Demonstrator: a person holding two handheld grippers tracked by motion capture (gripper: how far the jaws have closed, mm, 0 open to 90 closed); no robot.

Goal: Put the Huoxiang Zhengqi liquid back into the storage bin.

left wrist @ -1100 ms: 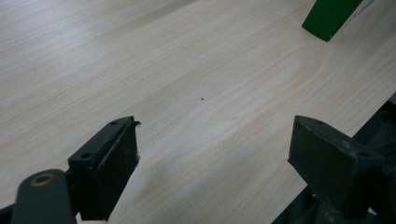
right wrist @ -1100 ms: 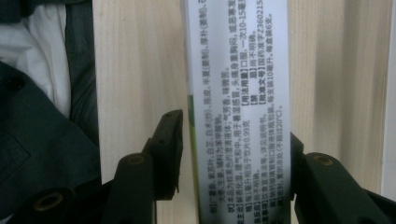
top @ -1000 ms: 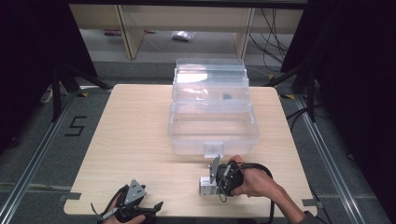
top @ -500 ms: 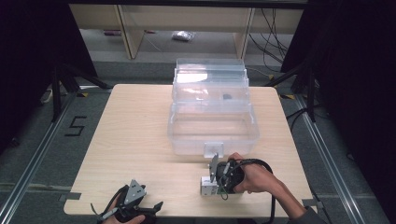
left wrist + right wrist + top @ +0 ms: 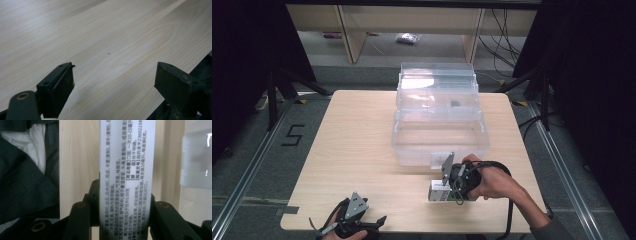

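Two grippers observed. Right gripper (image 5: pixel 451 186) has just been closing and now clamps a small white printed cardboard box (image 5: pixel 127 170) just above the pale wooden table (image 5: pixel 362 135), near the clear plastic storage bin (image 5: pixel 439 135). Left gripper (image 5: pixel 115 87) stands released, nothing between its jaws, at the table's near edge.
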